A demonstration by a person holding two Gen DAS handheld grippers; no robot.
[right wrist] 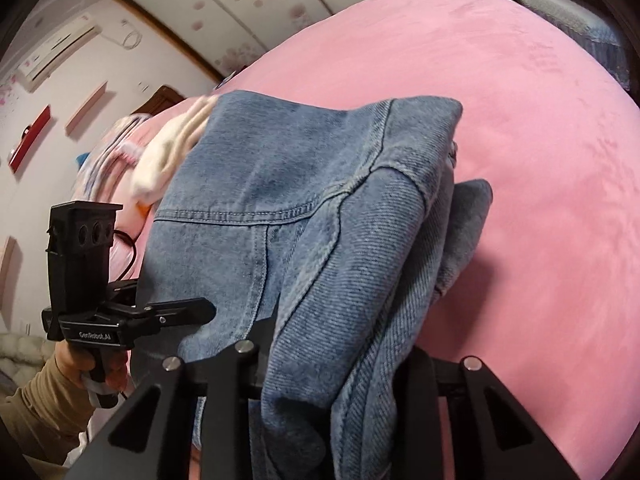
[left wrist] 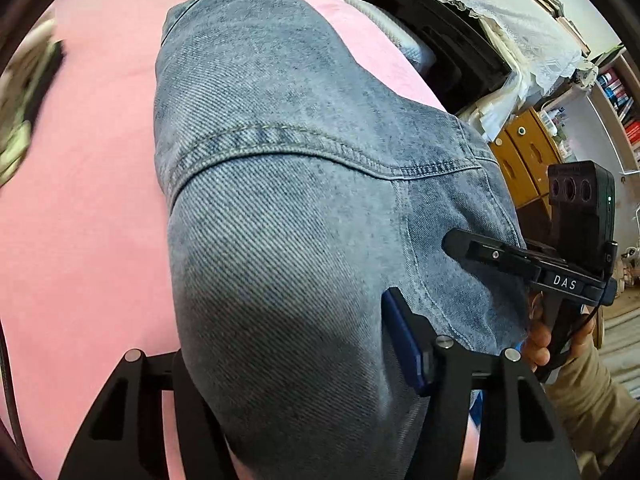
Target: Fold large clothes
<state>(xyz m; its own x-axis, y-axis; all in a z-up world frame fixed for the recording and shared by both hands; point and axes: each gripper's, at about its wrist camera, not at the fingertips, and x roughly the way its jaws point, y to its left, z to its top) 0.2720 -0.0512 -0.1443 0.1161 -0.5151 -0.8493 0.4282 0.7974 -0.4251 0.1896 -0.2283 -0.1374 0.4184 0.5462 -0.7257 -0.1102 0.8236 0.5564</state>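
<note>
Here, left wrist view: left tool (left wrist: pixel 304 376) clenched on a bunched edge of the denim jacket (left wrist: pixel 280 184), which hangs up off the pink bed (left wrist: pixel 80 220), with the right tool (left wrist: pixel 464 246) gripping its far edge beside it. Right wrist view: right tool (right wrist: pixel 332 384) clamped on a thick denim fold, jacket draped over the bed, left tool (right wrist: pixel 200 308) holding the other edge, a sleeve behind it.

pink bedspread (left wrist: pixel 88 208); lace cloth (left wrist: pixel 520 32); wooden cabinet (left wrist: pixel 524 156); air conditioner (right wrist: pixel 60 54); red shelf (right wrist: pixel 30 140)
</note>
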